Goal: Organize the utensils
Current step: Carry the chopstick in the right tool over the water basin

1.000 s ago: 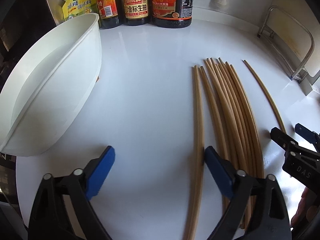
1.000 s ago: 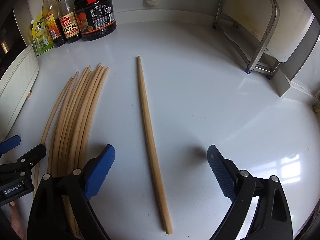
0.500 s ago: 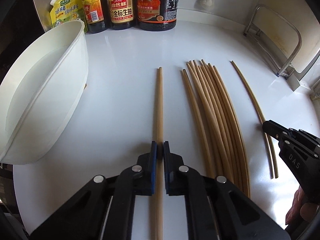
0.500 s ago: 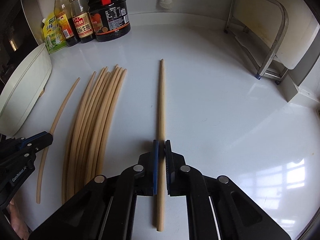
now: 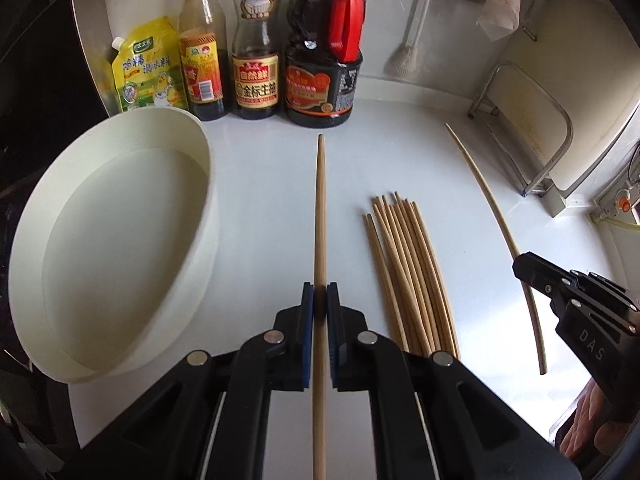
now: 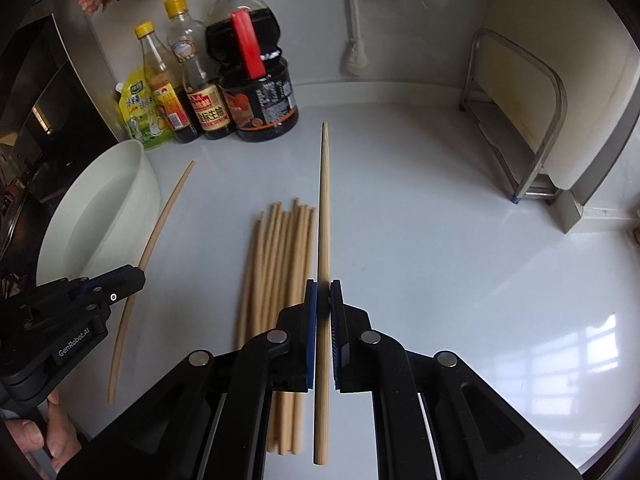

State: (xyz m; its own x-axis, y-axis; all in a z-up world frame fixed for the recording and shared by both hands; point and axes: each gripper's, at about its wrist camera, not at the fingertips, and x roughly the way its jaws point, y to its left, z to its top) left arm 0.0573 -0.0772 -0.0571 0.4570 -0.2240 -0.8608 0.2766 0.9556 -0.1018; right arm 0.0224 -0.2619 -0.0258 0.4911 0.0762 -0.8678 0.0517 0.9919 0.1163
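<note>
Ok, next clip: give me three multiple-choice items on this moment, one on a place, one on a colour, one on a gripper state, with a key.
1. Where does the white basin sit relative to the chopstick bundle, seen from the left wrist?
A. left of it
B. right of it
C. on top of it

2. What colour is the handle on the big soy sauce jug?
A. yellow
B. red
C. green

3. What is the left gripper doing?
A. open over the basin
B. shut on nothing
C. shut on a single chopstick

Key: 1 A, basin at the picture's left, bundle right of centre. 2 B, red strap on the jug's neck. 3 C, blue pads clamp the stick.
</note>
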